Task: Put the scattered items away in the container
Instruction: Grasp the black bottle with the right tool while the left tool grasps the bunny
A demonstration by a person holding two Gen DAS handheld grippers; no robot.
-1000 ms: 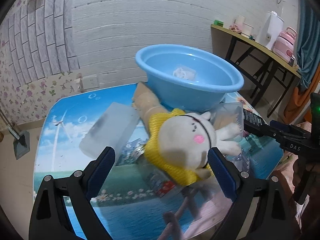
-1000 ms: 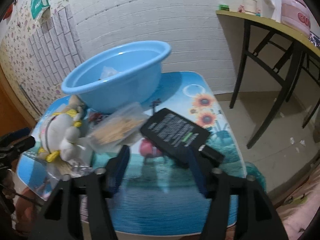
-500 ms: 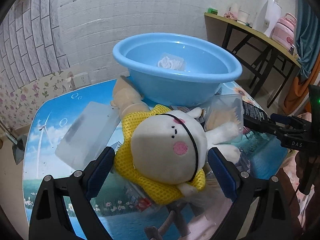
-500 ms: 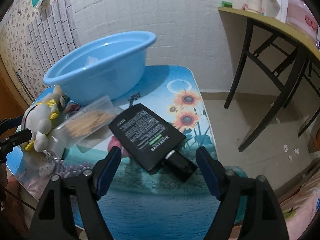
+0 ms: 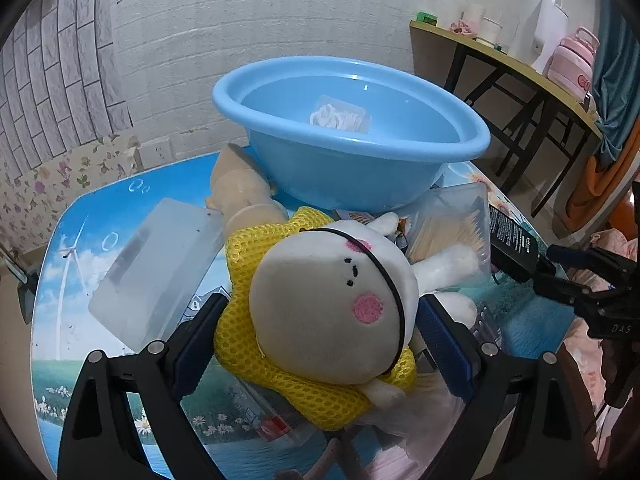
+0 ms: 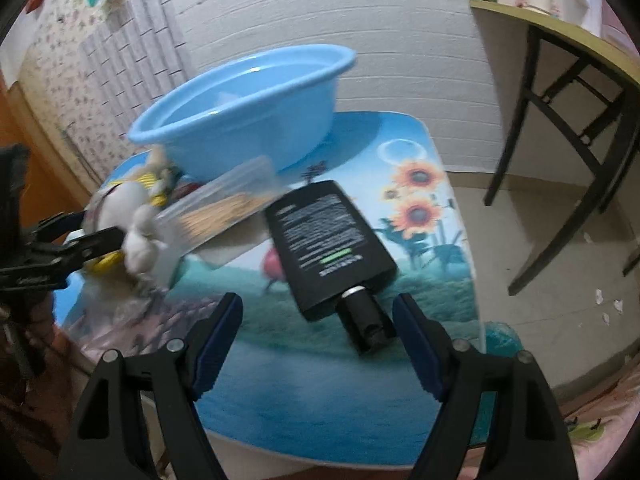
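A white plush rabbit (image 5: 332, 304) in a yellow mesh top lies on the table, its head between the fingers of my left gripper (image 5: 320, 332), which stand wide and straddle it; whether the pads touch it is unclear. Behind it stands the blue basin (image 5: 352, 152) with a clear packet (image 5: 340, 118) inside. My right gripper (image 6: 320, 332) is open, its fingers on either side of the cap of a black bottle (image 6: 328, 240) that lies flat. The basin (image 6: 244, 116) and rabbit (image 6: 132, 216) show at the left in the right wrist view.
A frosted plastic box (image 5: 156, 268), a tan plush toy (image 5: 240, 200) and a clear box of toothpicks (image 5: 452, 228) lie around the rabbit. Wrappers (image 5: 276, 428) lie near the table's front edge. A wooden side table (image 5: 516, 68) stands at the right by the wall.
My left gripper has moved forward, so the rabbit's head now sits between its fingers. My right gripper has closed in on the black bottle, whose cap now lies between its fingers.
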